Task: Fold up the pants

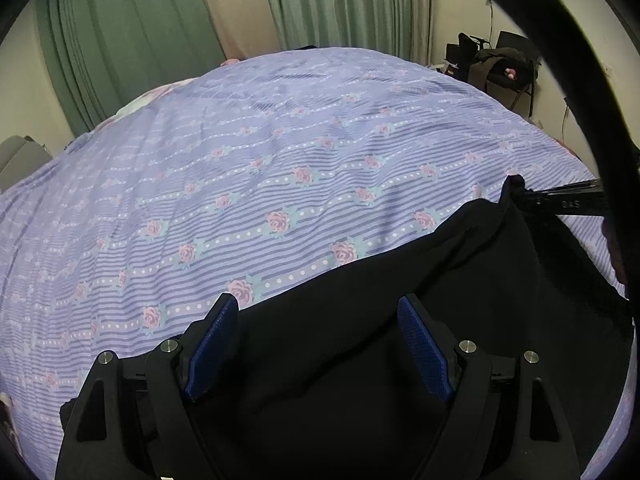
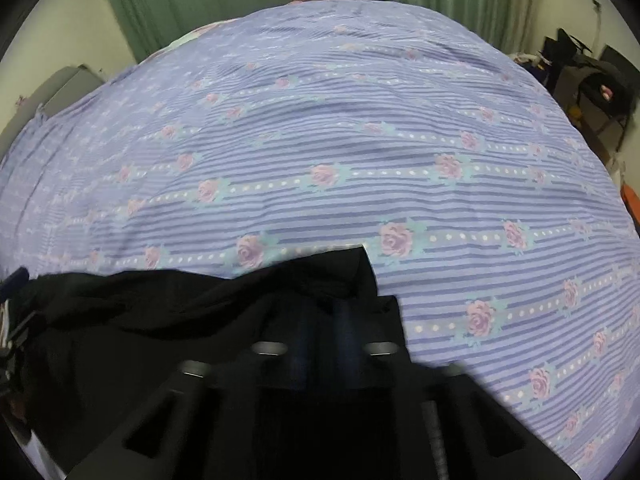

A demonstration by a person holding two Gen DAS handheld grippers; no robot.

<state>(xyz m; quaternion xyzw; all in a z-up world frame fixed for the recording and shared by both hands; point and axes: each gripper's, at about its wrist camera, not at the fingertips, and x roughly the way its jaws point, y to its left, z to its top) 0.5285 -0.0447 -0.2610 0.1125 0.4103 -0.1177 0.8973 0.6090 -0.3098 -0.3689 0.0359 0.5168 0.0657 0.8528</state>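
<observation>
- Your left claw (image 1: pixel 318 340) is spread wide, blue pads (image 1: pixel 212 346) well apart, nothing between them; black pants (image 1: pixel 400 320) lie right under it.
- Your right claw (image 2: pixel 324 320) has its fingers drawn close together on a bunched edge of the pants (image 2: pixel 180 308); that view is motion-blurred, but cloth drapes over the fingertips and a corner stands up above them.
- In the left wrist view, the right claw (image 1: pixel 560 200) comes in from the right edge and pinches a raised corner of the pants, lifted off the bed.
- Pants sit at the near edge of the bed, on the purple striped rose-print sheet (image 1: pixel 240 160), which fills most of both views.
- Green curtains (image 1: pixel 120 40) hang behind the bed; dark clutter on a chair (image 1: pixel 504 68) sits far right.
</observation>
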